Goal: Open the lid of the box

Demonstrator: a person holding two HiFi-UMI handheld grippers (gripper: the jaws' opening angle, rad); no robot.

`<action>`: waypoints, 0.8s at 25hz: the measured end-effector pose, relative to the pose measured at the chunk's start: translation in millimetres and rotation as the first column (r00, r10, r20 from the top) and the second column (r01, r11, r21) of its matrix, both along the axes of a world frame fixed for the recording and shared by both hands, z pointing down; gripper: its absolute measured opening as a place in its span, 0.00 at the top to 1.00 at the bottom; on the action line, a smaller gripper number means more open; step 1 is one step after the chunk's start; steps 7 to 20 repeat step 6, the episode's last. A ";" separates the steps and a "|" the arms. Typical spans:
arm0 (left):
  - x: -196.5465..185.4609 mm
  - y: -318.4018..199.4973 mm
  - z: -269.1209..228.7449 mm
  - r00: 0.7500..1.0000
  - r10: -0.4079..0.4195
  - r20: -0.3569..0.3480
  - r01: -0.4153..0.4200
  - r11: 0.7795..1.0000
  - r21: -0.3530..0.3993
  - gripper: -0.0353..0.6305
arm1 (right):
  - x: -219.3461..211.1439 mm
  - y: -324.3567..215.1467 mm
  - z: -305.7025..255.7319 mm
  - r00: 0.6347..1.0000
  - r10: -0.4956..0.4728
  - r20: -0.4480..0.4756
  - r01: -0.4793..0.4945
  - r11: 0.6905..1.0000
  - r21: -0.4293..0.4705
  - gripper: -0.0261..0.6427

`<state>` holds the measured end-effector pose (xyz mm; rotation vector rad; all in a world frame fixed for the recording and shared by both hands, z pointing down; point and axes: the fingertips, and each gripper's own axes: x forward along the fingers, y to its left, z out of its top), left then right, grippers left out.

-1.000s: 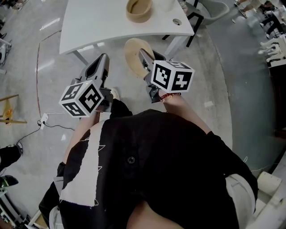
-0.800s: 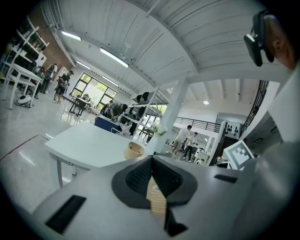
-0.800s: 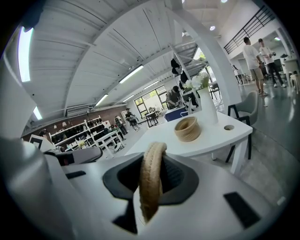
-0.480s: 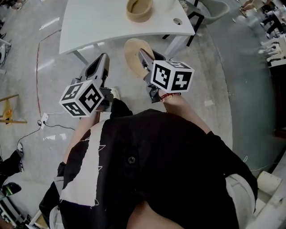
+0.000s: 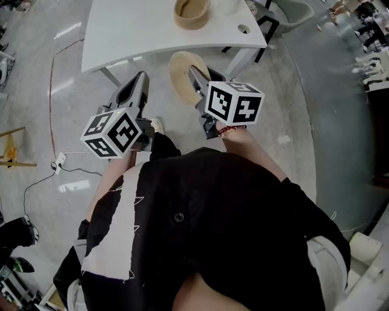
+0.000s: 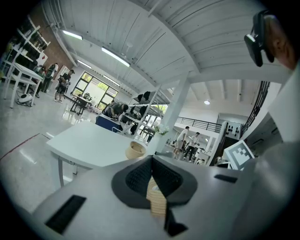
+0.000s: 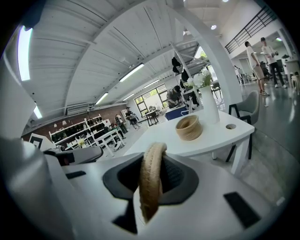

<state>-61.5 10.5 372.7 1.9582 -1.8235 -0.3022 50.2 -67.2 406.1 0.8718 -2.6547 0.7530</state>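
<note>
An open round woven box (image 5: pixel 191 12) (image 6: pixel 136 150) (image 7: pixel 189 127) stands on the far side of the white table (image 5: pixel 134 30). Its flat woven lid (image 5: pixel 180 71) (image 7: pixel 151 183) is off the box, held on edge in front of the table. My right gripper (image 5: pixel 196 78) (image 7: pixel 152 164) is shut on the lid's rim. To the left of it, my left gripper (image 5: pixel 140 82) (image 6: pixel 151 164) hangs over the floor with its tips together. In the left gripper view a small tan ribbed bit shows low between the pads; I cannot tell what it is.
A white vase with flowers (image 7: pixel 206 101) stands on the table behind the box. A grey chair (image 5: pixel 292 12) (image 7: pixel 248 108) is at the table's right end. A cable and socket (image 5: pixel 59 161) lie on the floor at left. Another person's shoe (image 5: pixel 15 234) shows at lower left.
Both grippers and the lid have kept still. The other person's foot at the lower left edge has shifted downward.
</note>
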 end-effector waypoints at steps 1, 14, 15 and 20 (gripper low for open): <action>-0.6 -0.5 0.6 1.000 0.000 0.000 0.000 1.000 0.000 0.93 | -0.6 -0.4 0.6 1.000 0.000 -0.001 0.000 1.000 0.000 0.85; 0.7 -1.7 0.8 1.000 0.002 -0.001 -0.002 1.000 0.001 0.93 | 0.8 -0.5 1.4 1.000 0.000 -0.006 0.000 1.000 0.003 0.85; 0.7 -1.7 0.8 1.000 0.002 -0.001 -0.002 1.000 0.001 0.93 | 0.8 -0.5 1.4 1.000 0.000 -0.006 0.000 1.000 0.003 0.85; 0.7 -1.7 0.8 1.000 0.002 -0.001 -0.002 1.000 0.001 0.93 | 0.8 -0.5 1.4 1.000 0.000 -0.006 0.000 1.000 0.003 0.85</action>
